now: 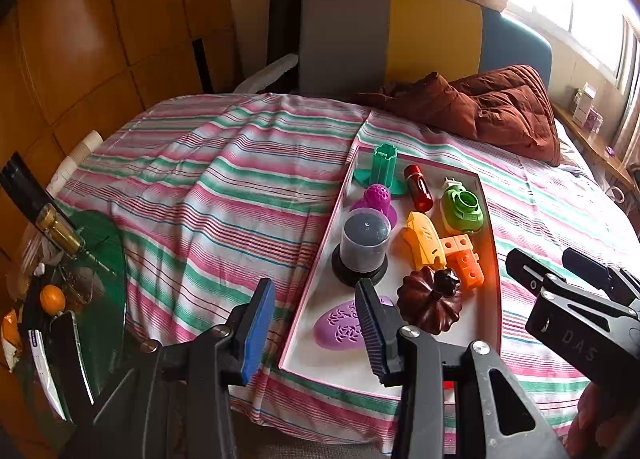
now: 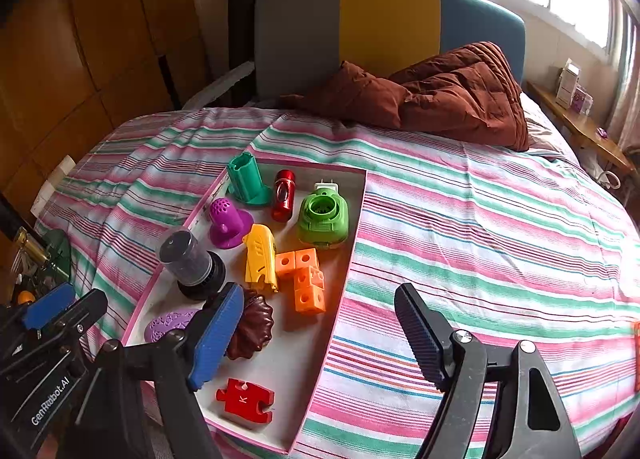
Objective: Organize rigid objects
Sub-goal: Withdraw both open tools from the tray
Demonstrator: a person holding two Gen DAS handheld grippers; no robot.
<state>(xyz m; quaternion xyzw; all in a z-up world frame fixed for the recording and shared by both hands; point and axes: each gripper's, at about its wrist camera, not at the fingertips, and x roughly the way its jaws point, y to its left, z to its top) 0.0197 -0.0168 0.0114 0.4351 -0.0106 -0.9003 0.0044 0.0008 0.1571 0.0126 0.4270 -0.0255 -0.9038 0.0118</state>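
1. Bed with striped sheet: soft cotton in pink, green and white, wrinkled on the left; I see wide open cloth to the right of the tray.
2. Brown quilt: puffy, crumpled, at the headboard end, well apart from the tray.
3. Tray: shallow white rectangle with a thin pink rim, lying flat on the sheet; bare floor remains along its right and near edges.
4. Left gripper: my fingers stand about half apart and grip nothing, straddling the tray's left rim.
5. Right gripper: fingers spread wide and grasping nothing, above the tray's near right rim.
6. Grey cylinder: clear-walled, on a black round base, by the left rim.
7. Green tube stand: ribbed plastic, far corner.
8. Green round housing: glossy, by the right rim.
9. Yellow shell: smooth, mid-tray.
10. Orange cubes: holed, joined blocks.
11. Brown pumpkin: ribbed, glossy.
12. Purple dome; purple oval, patterned.
13. Red canister.
14. Red puzzle piece: flat, near end.
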